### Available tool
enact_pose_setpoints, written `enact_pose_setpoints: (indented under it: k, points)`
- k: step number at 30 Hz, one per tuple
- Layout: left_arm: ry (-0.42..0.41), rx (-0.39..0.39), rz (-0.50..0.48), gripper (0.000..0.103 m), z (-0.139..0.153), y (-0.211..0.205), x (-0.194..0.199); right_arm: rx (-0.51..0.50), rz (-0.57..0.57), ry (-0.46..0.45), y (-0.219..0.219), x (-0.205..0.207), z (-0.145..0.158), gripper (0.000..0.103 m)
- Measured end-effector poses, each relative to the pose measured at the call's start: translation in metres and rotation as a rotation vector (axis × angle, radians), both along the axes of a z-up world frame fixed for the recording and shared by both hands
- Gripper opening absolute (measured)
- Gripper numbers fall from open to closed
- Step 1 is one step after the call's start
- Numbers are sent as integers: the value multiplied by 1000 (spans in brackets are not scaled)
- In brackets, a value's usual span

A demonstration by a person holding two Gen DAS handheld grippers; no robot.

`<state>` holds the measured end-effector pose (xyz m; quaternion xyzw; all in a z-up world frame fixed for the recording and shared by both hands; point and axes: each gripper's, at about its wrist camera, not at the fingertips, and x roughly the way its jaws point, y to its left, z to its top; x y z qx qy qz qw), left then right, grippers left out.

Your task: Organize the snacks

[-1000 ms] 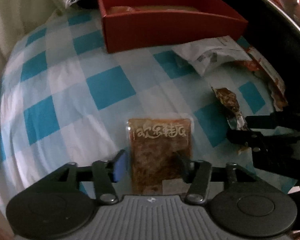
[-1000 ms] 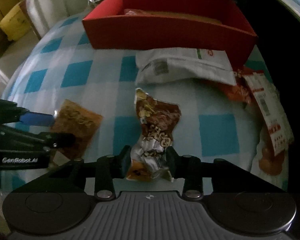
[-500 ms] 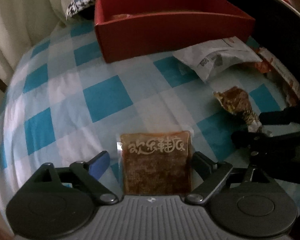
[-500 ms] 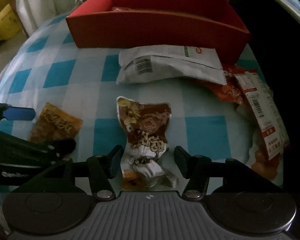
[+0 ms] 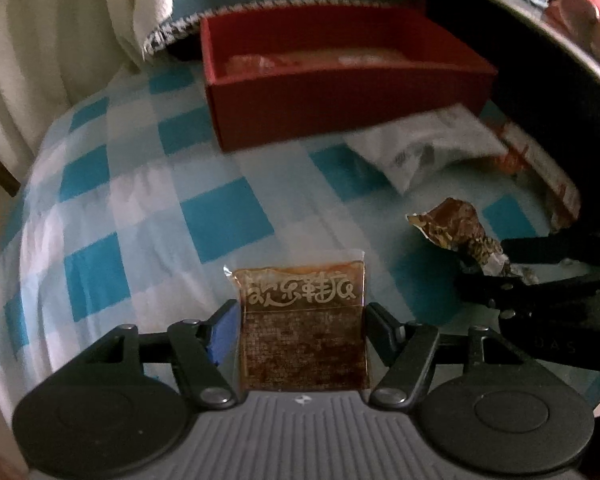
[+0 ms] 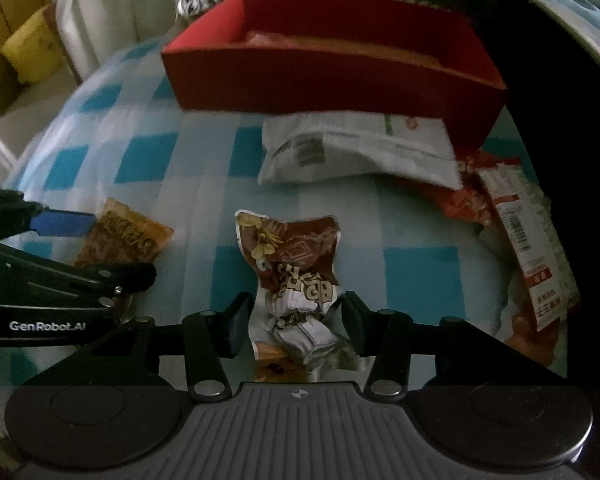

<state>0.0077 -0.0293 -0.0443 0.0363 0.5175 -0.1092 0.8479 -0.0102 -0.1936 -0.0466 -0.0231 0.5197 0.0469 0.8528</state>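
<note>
**K:** Tongs check. Left tongs [image 5: 302,330] closing on the flat brown sachet [image 5: 302,320], pads at both its side edges, looks clamped. Sachet points away from the camera over the checked cloth [image 5: 140,208].

**M:** Right tongs [image 6: 296,320]?

**K:** Pinched on the crumpled brown-and-silver snack bag [image 6: 292,276], squeezing its lower end. Bag's top flares out past the fingertips.

**M:** Further out?

**K:** White packet [image 6: 356,148] just in front of the red box [image 6: 324,84], touching its near wall. Orange-red packets [image 6: 528,232] to the right of it, partly under the white one. Box holds some wrapped items, too blurred to identify.
</note>
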Motion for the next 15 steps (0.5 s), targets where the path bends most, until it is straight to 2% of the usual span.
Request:
enact_pose_setpoints:
  k: [6,15]
  points:
    - [-28,-51,22,61,16,6,5,40,-27,-51,-8,1,17,57]
    - [-81,-40,5,61,25,3,7,57,-46,-79,-10,8,23,57]
